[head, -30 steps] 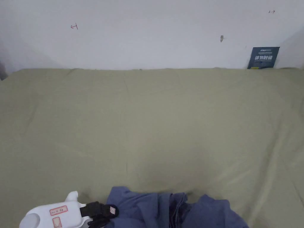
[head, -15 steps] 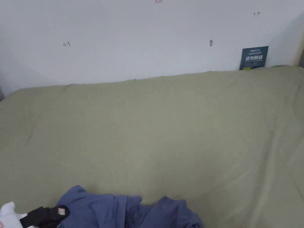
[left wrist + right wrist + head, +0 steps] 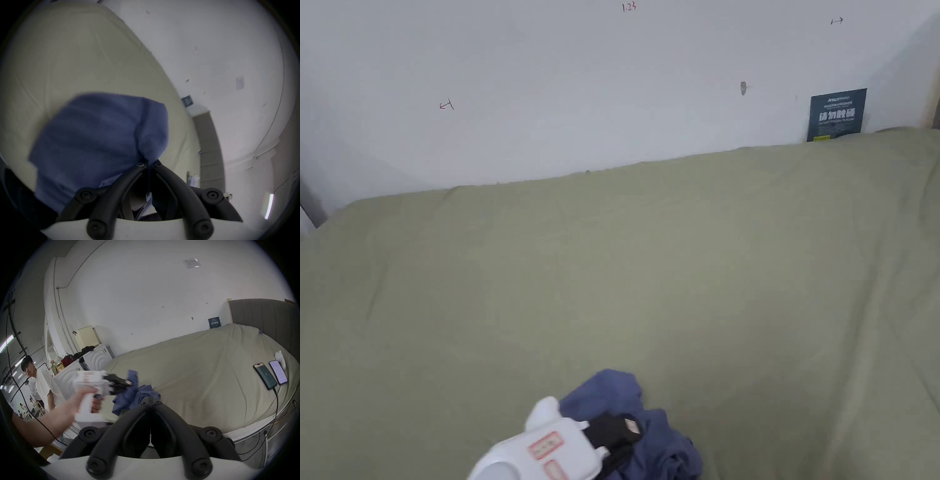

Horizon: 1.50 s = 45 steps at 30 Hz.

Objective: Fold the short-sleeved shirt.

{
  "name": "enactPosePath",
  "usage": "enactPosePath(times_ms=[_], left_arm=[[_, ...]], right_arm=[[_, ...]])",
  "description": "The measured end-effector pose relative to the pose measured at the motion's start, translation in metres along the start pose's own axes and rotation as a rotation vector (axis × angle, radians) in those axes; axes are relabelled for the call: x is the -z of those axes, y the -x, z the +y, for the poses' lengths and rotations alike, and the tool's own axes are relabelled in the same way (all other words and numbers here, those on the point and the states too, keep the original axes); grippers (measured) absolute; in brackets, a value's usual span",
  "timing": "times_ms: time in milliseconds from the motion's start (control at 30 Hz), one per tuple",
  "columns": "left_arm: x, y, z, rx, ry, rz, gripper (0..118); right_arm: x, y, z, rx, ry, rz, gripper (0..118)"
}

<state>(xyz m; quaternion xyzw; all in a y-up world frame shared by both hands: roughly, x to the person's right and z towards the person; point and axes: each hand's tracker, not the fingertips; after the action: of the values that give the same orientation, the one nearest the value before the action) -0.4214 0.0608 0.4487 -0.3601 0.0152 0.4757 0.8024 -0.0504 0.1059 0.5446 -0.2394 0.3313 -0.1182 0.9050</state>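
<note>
The blue short-sleeved shirt (image 3: pixel 615 390) hangs bunched over the near part of the green bed sheet (image 3: pixel 650 275). My left gripper (image 3: pixel 625 431), white with black jaws, is shut on a fold of it. In the left gripper view the jaws meet on a pinch of shirt (image 3: pixel 97 138) at the left gripper's tips (image 3: pixel 148 164). In the right gripper view my right gripper (image 3: pixel 151 400) is shut too, with the shirt (image 3: pixel 141 393) gathered at its tips. A hand holds the left gripper (image 3: pixel 125 382) just to the left, clamped on the same cloth.
Two phones (image 3: pixel 265 378) (image 3: pixel 278 372) with cables and a small white object (image 3: pixel 280 361) lie at the bed's right edge. A grey headboard (image 3: pixel 263 313) stands at the right. A dark card (image 3: pixel 837 114) leans on the wall. A person (image 3: pixel 42 382) stands by white cabinets (image 3: pixel 95 358).
The shirt, spread along the near edge before, is now gathered into a small raised bunch. My left gripper has moved right and up with it. The head camera has also shifted.
</note>
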Motion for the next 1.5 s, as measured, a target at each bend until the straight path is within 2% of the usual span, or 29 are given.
enactPosePath(times_ms=[33,67,100,133,167,200,233,333,400,467,500,533,567,700,800,833,900,967,1133,1200,1233,1267,1300,1333,1367,1433,1467,1500], left_arm=[[0.017,-0.007,-0.009,0.005,0.010,0.021,5],[0.043,0.029,0.002,0.029,0.041,0.040,13],[0.051,0.032,0.001,0.016,0.054,0.028,31],[0.052,0.030,0.000,-0.016,0.078,-0.053,65],[0.042,0.026,0.002,-0.030,0.096,-0.153,84],[0.041,0.030,0.010,-0.032,0.094,-0.240,91],[0.024,0.021,0.017,0.034,0.036,-0.272,92],[-0.031,0.014,0.042,0.299,-0.175,-0.272,92],[-0.068,-0.001,0.043,0.426,-0.280,-0.162,89],[-0.072,0.022,0.061,0.492,-0.253,0.021,77],[-0.075,0.017,0.058,0.466,-0.211,0.045,77],[-0.073,0.024,0.060,0.436,-0.183,0.067,35],[-0.061,0.032,0.057,0.421,-0.162,0.071,4],[0.006,0.057,0.036,0.368,0.012,-0.031,4],[0.058,0.051,0.000,0.411,0.105,-0.158,4],[0.072,0.048,-0.010,0.457,0.135,-0.076,4],[0.096,0.054,-0.025,0.431,0.203,0.008,3],[0.084,0.056,-0.022,0.313,0.127,-0.128,4],[-0.014,0.051,-0.010,0.550,0.049,-0.137,4],[-0.056,0.056,0.004,0.536,-0.024,-0.083,4],[-0.073,0.060,0.008,0.512,-0.050,-0.076,7],[-0.083,0.067,0.014,0.484,-0.068,-0.076,24],[-0.097,0.074,0.020,0.455,-0.101,-0.069,59],[-0.107,0.085,0.025,0.422,-0.117,-0.072,105],[-0.107,0.094,0.030,0.394,-0.111,-0.061,118],[-0.107,0.114,0.039,0.340,-0.123,-0.083,118],[-0.107,0.124,0.041,0.296,-0.097,-0.073,118],[-0.099,0.134,0.045,0.247,-0.077,-0.089,118]], right_arm=[[-0.004,-0.001,0.001,0.004,-0.002,0.000,0],[-0.007,-0.002,0.002,0.003,-0.011,-0.006,0],[-0.010,-0.003,0.002,0.001,-0.015,-0.008,0],[-0.013,-0.005,0.003,0.003,-0.017,-0.005,0],[-0.014,-0.008,0.003,0.012,-0.013,0.008,0],[-0.014,-0.010,0.002,0.015,-0.009,0.012,0],[-0.013,-0.012,0.000,0.014,-0.005,0.005,0],[-0.006,-0.017,-0.003,0.013,0.013,-0.013,0],[-0.003,-0.018,-0.003,0.029,0.013,-0.015,0],[-0.003,-0.018,-0.003,0.034,0.009,-0.012,0],[-0.002,-0.017,-0.003,0.034,0.009,-0.012,0],[-0.001,-0.017,-0.003,0.033,0.013,-0.012,0],[0.000,-0.017,-0.004,0.033,0.019,-0.011,0],[0.002,-0.016,-0.004,0.037,0.035,-0.027,0],[-0.002,-0.016,0.001,0.026,0.044,-0.067,0],[-0.003,-0.017,0.004,0.019,0.048,-0.079,0],[-0.002,-0.018,0.010,0.003,0.066,-0.090,0],[0.007,-0.015,0.018,-0.052,0.109,-0.087,0],[0.091,0.011,0.035,-0.197,0.247,0.086,0],[0.141,0.021,0.035,-0.184,0.303,0.148,0],[0.166,0.024,0.034,-0.151,0.314,0.177,0],[0.188,0.025,0.032,-0.115,0.326,0.203,0],[0.214,0.026,0.028,-0.081,0.345,0.218,0],[0.239,0.024,0.024,-0.047,0.369,0.242,0],[0.260,0.019,0.018,0.004,0.385,0.272,0],[0.297,0.005,0.005,0.123,0.447,0.324,0],[0.305,-0.001,-0.001,0.151,0.458,0.298,0],[0.314,-0.011,-0.010,0.155,0.483,0.217,0]])
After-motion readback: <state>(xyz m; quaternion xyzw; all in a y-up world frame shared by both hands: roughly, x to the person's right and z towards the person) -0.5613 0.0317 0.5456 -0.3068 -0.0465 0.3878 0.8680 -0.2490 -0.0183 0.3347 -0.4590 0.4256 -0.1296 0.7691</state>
